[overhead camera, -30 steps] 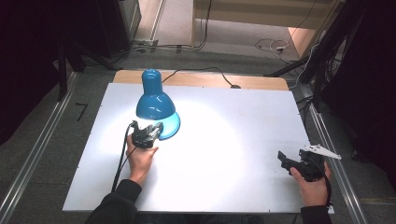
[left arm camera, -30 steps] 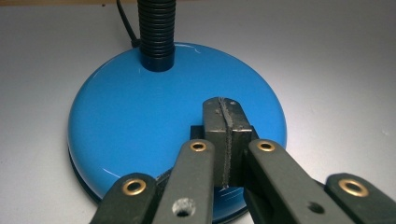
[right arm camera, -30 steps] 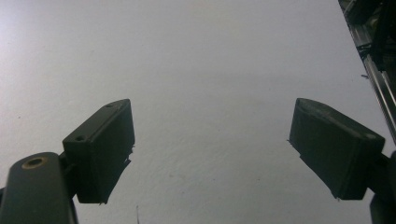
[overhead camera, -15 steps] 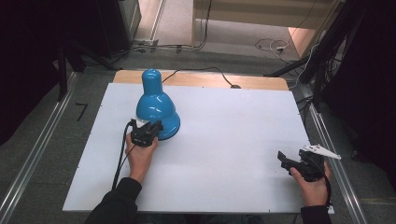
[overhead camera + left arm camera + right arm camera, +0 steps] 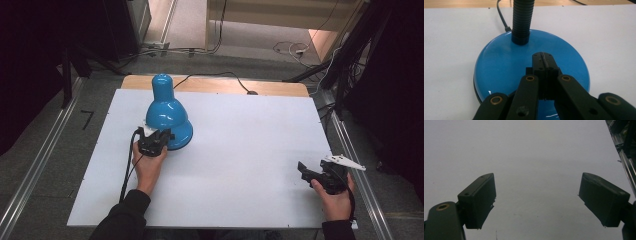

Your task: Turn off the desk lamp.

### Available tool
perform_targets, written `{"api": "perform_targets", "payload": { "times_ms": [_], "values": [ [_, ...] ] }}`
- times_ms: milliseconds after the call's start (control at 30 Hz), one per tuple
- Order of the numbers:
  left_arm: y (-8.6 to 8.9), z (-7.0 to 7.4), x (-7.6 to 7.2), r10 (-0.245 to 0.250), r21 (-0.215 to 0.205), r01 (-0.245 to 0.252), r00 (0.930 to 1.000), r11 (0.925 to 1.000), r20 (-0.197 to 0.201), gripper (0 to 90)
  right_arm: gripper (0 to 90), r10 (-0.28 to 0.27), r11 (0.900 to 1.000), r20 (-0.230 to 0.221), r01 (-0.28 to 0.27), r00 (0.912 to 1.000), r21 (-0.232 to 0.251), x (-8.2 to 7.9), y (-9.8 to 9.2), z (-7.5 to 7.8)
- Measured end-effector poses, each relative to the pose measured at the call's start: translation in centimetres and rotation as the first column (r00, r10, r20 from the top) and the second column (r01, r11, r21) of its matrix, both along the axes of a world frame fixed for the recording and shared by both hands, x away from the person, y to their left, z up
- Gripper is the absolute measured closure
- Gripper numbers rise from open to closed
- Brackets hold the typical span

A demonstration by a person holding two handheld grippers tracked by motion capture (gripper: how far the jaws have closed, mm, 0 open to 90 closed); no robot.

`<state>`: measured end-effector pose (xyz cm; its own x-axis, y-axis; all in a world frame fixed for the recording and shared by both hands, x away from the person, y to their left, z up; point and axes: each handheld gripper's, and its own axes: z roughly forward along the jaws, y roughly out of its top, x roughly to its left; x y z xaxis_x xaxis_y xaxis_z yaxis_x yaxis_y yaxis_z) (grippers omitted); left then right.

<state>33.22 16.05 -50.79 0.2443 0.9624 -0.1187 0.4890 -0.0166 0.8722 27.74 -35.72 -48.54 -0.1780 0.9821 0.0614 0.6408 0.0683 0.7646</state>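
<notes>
Currently your left gripper point(image 5: 543, 62) has its jaws pressed together with nothing between them, tips resting on the blue lamp base point(image 5: 506, 65), apparently at the switch; the lamp point(image 5: 166, 112) looks unlit. It stands at the far left of the table point(image 5: 240, 150). Next, lift the tips clear. Your right gripper point(image 5: 537, 200), jaws wide and empty, idles near the right edge.

We see only the blue lamp point(image 5: 167, 117) blocking the far-left part of the table point(image 5: 240, 150). Right of the lamp, the surface is free.
</notes>
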Motion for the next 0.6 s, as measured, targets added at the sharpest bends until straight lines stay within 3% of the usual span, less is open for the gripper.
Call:
{"api": "perform_targets", "payload": {
  "times_ms": [600],
  "values": [
    [1.4,0.0,-0.1,0.049,-0.030,-0.048,0.9988,0.9984,0.007,90.0,12.7,-0.004,1.000,0.001,0.004,1.0000,0.004,0.0,-0.1,0.0]
  ]
}}
